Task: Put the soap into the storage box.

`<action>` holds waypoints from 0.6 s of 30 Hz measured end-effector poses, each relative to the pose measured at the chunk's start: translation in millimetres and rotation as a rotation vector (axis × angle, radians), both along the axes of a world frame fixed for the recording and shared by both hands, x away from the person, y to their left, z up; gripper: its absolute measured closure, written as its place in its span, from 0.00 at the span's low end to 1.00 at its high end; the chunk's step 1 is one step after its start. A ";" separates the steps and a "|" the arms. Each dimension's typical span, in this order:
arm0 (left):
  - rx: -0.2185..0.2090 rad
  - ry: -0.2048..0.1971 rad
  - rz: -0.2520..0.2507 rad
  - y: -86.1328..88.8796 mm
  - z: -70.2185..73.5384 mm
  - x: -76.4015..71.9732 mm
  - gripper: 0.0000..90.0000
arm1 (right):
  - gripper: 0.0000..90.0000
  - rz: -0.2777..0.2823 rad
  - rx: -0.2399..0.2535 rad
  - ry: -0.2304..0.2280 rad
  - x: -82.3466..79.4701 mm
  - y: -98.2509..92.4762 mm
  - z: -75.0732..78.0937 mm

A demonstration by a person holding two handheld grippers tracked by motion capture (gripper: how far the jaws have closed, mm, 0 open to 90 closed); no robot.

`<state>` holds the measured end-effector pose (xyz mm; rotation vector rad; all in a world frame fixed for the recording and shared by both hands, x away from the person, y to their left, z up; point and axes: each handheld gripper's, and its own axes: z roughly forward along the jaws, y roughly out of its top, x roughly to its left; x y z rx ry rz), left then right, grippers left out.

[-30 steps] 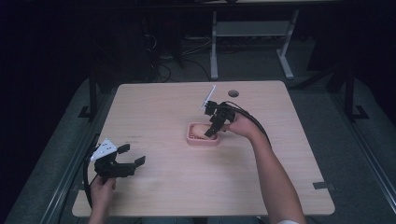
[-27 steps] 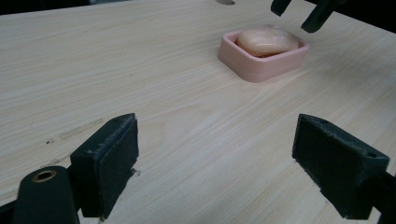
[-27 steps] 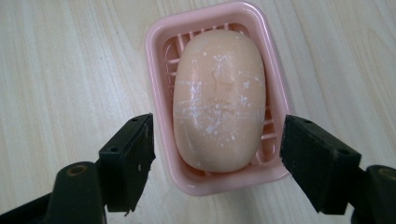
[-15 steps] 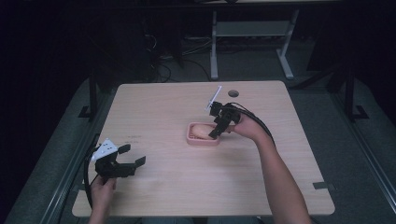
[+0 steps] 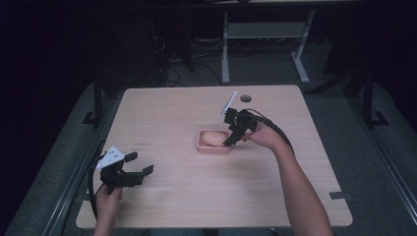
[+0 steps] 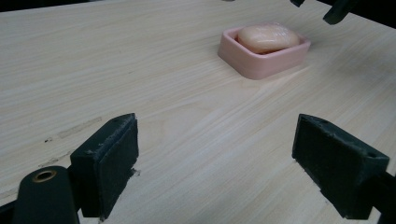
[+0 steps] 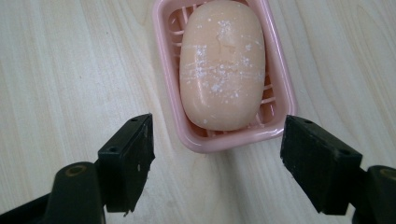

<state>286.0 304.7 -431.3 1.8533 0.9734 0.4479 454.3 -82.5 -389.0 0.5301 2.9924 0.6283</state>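
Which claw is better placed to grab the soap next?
Right, probably. The right claw hangs open just short of the soap in its pink dish. The left claw sits open near the table's front left corner, far from the dish.

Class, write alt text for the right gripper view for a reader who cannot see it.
A peach bar of soap lies in a pink slatted soap dish on a pale wooden table. The right gripper hovers above the dish's near end, jaws apart and holding nothing.
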 end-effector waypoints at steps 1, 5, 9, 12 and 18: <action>0.000 0.000 0.000 0.0 0.0 0.0 0.16 | 0.28 0.000 0.000 0.000 0.0 0.0 0.0; 0.001 0.001 0.000 0.1 -0.1 0.1 0.16 | 0.28 -0.014 0.001 0.009 -3.1 -5.0 -0.6; 0.001 0.001 0.000 0.1 0.0 0.0 0.16 | 0.28 -0.024 0.012 0.014 -5.1 -11.2 -2.4; 0.004 0.002 -0.001 0.2 0.0 0.0 0.16 | 0.27 -0.036 0.005 0.027 -6.4 -14.4 -3.2; 0.005 0.002 -0.001 -0.1 -0.2 -0.1 0.16 | 0.27 -0.040 0.014 0.019 -11.4 -20.4 -5.3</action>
